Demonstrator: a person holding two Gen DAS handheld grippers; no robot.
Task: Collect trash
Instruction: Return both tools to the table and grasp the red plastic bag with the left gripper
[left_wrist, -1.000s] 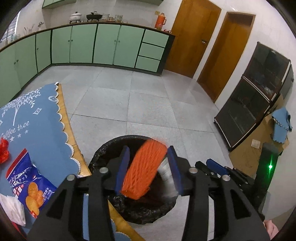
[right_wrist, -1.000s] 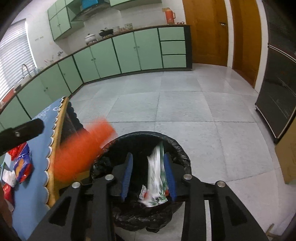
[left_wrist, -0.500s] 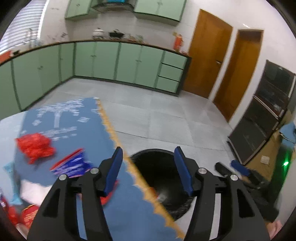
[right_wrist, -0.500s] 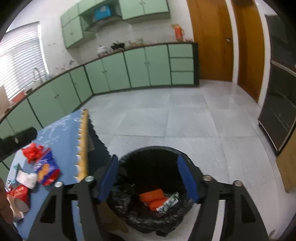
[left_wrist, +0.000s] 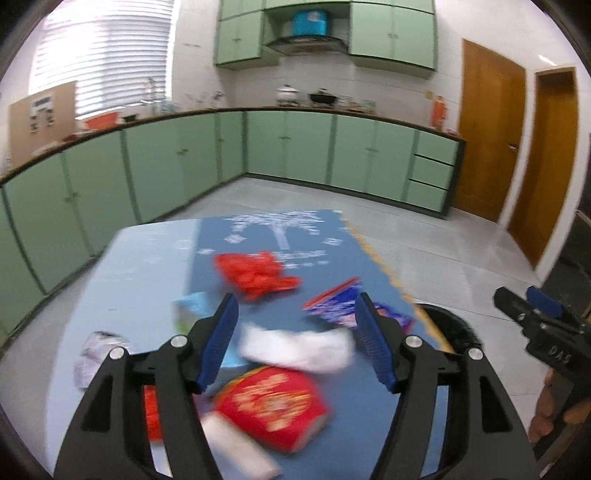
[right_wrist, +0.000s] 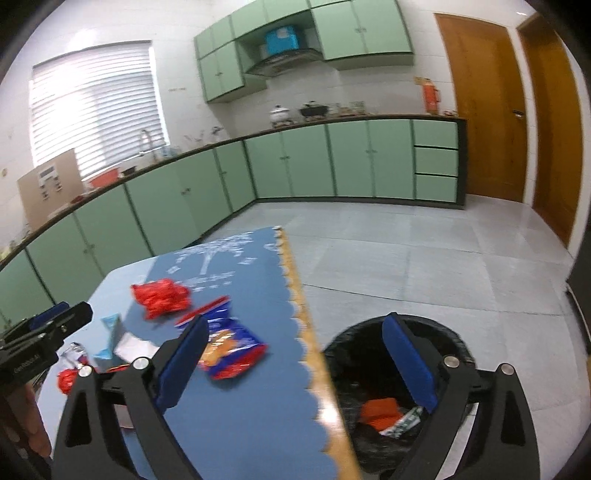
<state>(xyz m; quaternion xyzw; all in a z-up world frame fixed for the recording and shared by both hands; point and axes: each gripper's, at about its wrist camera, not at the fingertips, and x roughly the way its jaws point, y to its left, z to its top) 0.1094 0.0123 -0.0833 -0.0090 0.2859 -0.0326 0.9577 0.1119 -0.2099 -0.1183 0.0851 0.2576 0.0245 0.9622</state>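
Note:
My left gripper (left_wrist: 297, 339) is open and empty above the table, over a white wrapper (left_wrist: 295, 349) and a red packet (left_wrist: 273, 406). A crumpled red wrapper (left_wrist: 256, 273) and a blue snack bag (left_wrist: 343, 306) lie farther on. My right gripper (right_wrist: 295, 365) is open and empty, spanning the table edge and the black trash bin (right_wrist: 458, 343). The bin holds an orange net (right_wrist: 380, 410) and a green-white wrapper (right_wrist: 406, 421). The blue snack bag (right_wrist: 229, 350) and the red wrapper (right_wrist: 160, 297) also show in the right wrist view.
The table carries a blue cloth (right_wrist: 251, 406) with a scalloped yellow edge. More small wrappers (left_wrist: 96, 354) lie at its left. Green cabinets (left_wrist: 295, 151) line the far wall; wooden doors (left_wrist: 487, 133) stand at the right. Grey tiled floor (right_wrist: 424, 266) surrounds the bin.
Both grippers let go of their trash into the bin, opened wide and swung left from the bin toward the table. The orange net and wrapper now lie in the bin.

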